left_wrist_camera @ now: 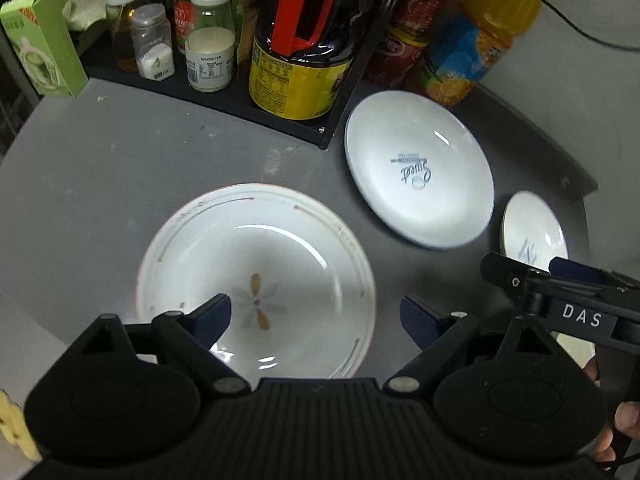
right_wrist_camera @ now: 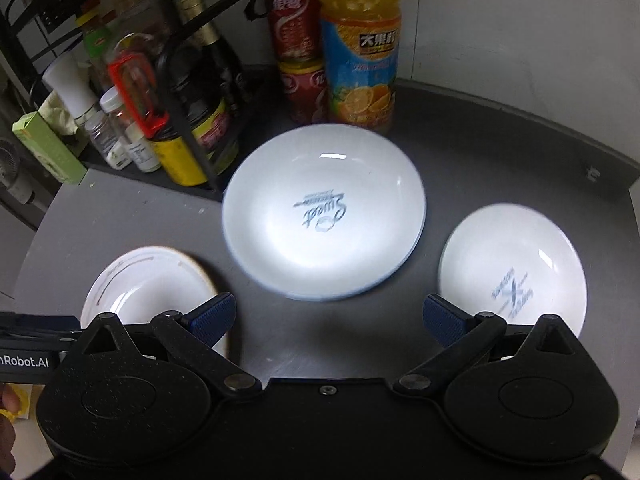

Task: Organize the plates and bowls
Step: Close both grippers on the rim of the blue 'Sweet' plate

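Three white dishes lie on the grey table [left_wrist_camera: 100,184]. The flower-patterned bowl [left_wrist_camera: 256,276] lies right under my left gripper [left_wrist_camera: 316,320], which is open; its left fingertip hangs over the bowl's inside and its right one is off past the rim. The large plate with blue script [right_wrist_camera: 324,216] lies just ahead of my right gripper [right_wrist_camera: 328,320], which is open and holds nothing. A smaller plate with a blue mark [right_wrist_camera: 516,272] lies at the right, beside the right fingertip. In the left wrist view the script plate [left_wrist_camera: 420,168] and small plate [left_wrist_camera: 532,236] lie to the right.
A black rack [left_wrist_camera: 280,120] of sauce bottles and jars stands at the back left, with a green carton [left_wrist_camera: 44,48] beside it. Red cans [right_wrist_camera: 296,44] and an orange juice bottle [right_wrist_camera: 360,48] stand behind the script plate. The table's curved edge runs along the right.
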A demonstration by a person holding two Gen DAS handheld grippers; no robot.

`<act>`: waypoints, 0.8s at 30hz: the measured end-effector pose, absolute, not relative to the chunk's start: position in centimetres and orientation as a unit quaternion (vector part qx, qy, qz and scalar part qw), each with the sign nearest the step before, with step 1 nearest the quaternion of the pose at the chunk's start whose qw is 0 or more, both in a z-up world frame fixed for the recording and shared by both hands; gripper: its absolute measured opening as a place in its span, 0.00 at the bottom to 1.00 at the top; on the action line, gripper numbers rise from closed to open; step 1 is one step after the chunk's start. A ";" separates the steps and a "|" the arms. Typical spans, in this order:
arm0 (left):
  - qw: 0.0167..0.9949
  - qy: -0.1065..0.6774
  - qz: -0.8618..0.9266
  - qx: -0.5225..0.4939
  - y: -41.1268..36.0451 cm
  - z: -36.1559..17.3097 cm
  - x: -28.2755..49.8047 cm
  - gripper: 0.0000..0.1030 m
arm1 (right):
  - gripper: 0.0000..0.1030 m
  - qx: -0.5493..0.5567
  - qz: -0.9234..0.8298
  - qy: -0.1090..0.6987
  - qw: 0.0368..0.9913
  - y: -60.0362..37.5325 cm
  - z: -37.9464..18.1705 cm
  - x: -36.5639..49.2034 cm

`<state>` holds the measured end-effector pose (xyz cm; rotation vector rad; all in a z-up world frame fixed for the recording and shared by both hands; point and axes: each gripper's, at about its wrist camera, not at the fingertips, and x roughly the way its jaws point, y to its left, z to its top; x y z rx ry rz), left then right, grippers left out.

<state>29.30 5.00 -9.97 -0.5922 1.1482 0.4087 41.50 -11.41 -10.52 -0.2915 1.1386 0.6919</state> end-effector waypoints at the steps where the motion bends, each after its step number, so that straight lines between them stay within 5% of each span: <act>1: 0.778 0.529 0.192 -0.281 5.0 -10.2 29.6 0.88 | 0.98 -0.136 0.321 0.527 0.775 -11.4 -10.7 42.1; 12: 0.762 0.501 0.216 -0.350 5.2 -12.6 33.9 0.80 | 0.90 -0.155 0.341 0.529 0.762 -10.6 -12.7 46.8; 24: 0.738 0.465 0.227 -0.434 6.0 -16.1 37.5 0.52 | 0.58 -0.130 0.322 0.559 0.753 -10.9 -16.5 52.6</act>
